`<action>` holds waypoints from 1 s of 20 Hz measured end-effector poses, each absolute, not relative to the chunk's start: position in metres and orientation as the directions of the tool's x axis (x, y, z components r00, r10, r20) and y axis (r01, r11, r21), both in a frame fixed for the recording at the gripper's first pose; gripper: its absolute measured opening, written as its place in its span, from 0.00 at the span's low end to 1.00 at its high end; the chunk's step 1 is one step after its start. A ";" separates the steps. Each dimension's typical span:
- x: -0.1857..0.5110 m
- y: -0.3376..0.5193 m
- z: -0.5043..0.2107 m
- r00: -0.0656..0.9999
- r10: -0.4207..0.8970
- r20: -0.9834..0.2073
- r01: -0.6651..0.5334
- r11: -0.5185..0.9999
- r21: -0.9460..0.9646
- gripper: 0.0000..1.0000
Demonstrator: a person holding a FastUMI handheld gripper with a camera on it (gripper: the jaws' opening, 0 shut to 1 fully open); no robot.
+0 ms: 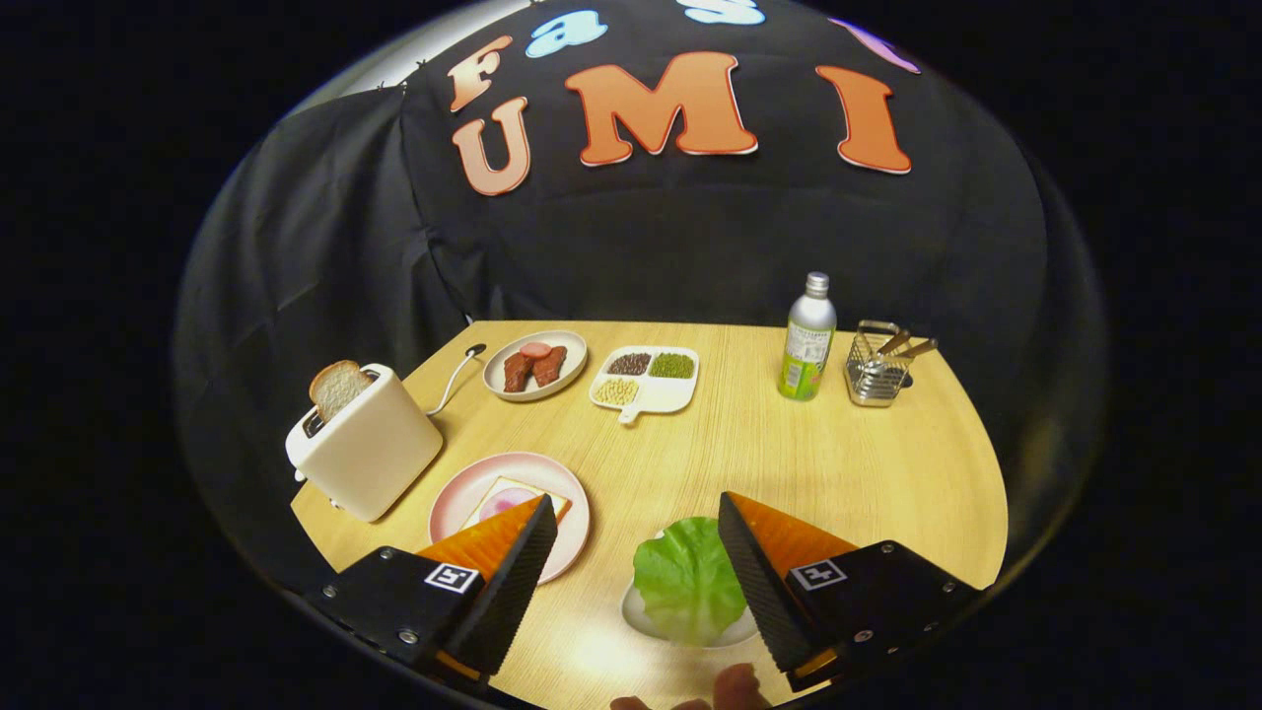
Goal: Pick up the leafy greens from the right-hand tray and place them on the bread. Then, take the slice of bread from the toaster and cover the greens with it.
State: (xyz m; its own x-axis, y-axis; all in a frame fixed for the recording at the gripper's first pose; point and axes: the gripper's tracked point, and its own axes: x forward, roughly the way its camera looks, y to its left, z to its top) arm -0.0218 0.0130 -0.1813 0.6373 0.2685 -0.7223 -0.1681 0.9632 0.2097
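Wooden table [789, 463] spreads ahead as my claw [638, 537] hangs spread apart, empty; leafy greens [687, 582] lie between my fingers on their tray [636, 613], unlifted. Bread [508, 496] waits at my left; toaster [365, 454] slice [337, 387] untouched.

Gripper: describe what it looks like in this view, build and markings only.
The gripper has two wedge-shaped fingers that taper to points, their inner faces covered in a finely ribbed texture. Each sits on a black angular mounting block fastened with small silver screws, and each block carries a square black-and-white fiducial tag on top. No cables are visible. A person's fingertips show just behind it; no sleeve is visible.
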 end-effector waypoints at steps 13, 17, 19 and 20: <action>-0.046 -0.011 -0.268 0.426 0.200 -0.882 -0.166 0.976 0.141 0.98; -0.054 -0.015 -0.295 0.360 0.181 -0.915 -0.158 0.979 0.131 0.99; -0.057 -0.017 -0.306 0.338 0.175 -0.925 -0.143 0.981 0.133 0.98; -0.059 -0.017 -0.311 0.327 0.174 -0.929 -0.143 0.981 0.133 0.98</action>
